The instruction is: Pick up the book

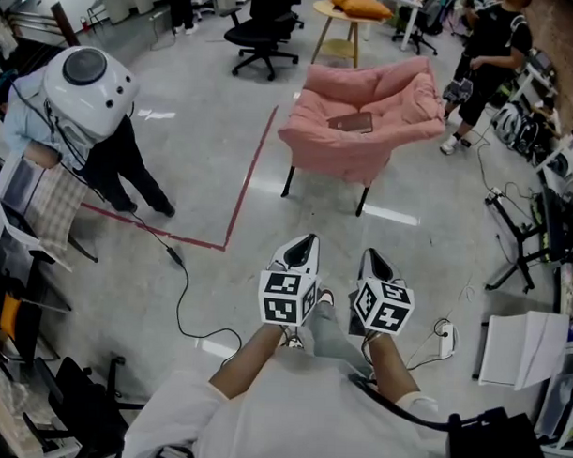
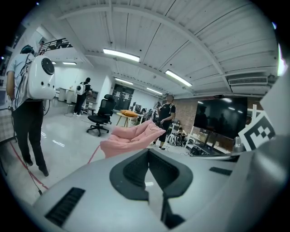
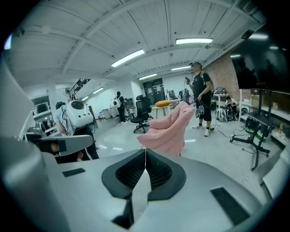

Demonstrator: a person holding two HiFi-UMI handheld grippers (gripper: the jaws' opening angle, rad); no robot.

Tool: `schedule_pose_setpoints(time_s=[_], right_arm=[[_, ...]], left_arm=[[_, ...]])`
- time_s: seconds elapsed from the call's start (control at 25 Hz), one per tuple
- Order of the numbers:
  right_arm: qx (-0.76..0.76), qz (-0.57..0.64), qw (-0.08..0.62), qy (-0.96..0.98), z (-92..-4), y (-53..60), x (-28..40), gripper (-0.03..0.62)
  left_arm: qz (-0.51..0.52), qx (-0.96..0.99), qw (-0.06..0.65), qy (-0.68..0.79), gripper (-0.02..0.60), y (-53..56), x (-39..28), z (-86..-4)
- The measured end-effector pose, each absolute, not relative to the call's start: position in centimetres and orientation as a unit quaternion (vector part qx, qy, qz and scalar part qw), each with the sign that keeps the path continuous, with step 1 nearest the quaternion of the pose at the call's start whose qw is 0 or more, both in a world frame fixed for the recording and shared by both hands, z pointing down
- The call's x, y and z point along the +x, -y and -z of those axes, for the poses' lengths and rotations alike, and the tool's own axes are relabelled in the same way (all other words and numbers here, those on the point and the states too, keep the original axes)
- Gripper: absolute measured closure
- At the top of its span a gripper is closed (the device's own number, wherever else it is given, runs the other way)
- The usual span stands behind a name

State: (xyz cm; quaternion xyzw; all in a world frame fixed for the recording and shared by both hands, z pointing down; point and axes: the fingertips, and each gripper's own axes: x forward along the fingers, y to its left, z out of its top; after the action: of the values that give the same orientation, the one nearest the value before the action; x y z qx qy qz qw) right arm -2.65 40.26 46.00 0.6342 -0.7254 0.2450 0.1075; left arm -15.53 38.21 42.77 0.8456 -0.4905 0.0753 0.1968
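Approach step, nothing grasped yet. The book (image 1: 351, 122) lies flat on the seat of the pink armchair (image 1: 364, 151), well apart from both tools, with open floor between.

The left hand-held gripper (image 1: 308, 241) has its jaws fully together with nothing between them. The right hand-held gripper (image 1: 371, 257) is the same, closed tip to tip and empty. They are held side by side, low in front of the person, aimed toward the armchair and tilted slightly down. In both gripper views the armchair shows beyond the closed jaws, but the book can't be seen there because the pink cushioning hides it.

Judgement on the next move: close the gap to the armchair first, then open one gripper's jaws before reaching in. The book is thin and flat on a soft seat, so a jaw probably has to work under one edge or pinch at the spine. The cushion will likely give underneath.

A standing person (image 1: 490, 52) is just beside the armchair's right side, so the approach probably wants to stay clear of them. A cable (image 1: 181, 285) trails on the floor to the left.
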Motion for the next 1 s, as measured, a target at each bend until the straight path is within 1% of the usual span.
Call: schedule_pose_setpoints(time_s=[0.44, 1.0], right_arm=[[0.629, -0.253, 0.105, 0.728, -47.0, -32.4, -1.0, 0.565], [0.634, -0.272, 0.086, 0.719, -46.6, -20.9, 5.5, 0.565]], left_arm=[[-0.094, 0.845, 0.179, 0.495, 0.574, -30.9, -14.2, -43.0], [-0.111, 0.840, 0.176, 0.500, 0.574, -20.3, -9.5, -42.6]])
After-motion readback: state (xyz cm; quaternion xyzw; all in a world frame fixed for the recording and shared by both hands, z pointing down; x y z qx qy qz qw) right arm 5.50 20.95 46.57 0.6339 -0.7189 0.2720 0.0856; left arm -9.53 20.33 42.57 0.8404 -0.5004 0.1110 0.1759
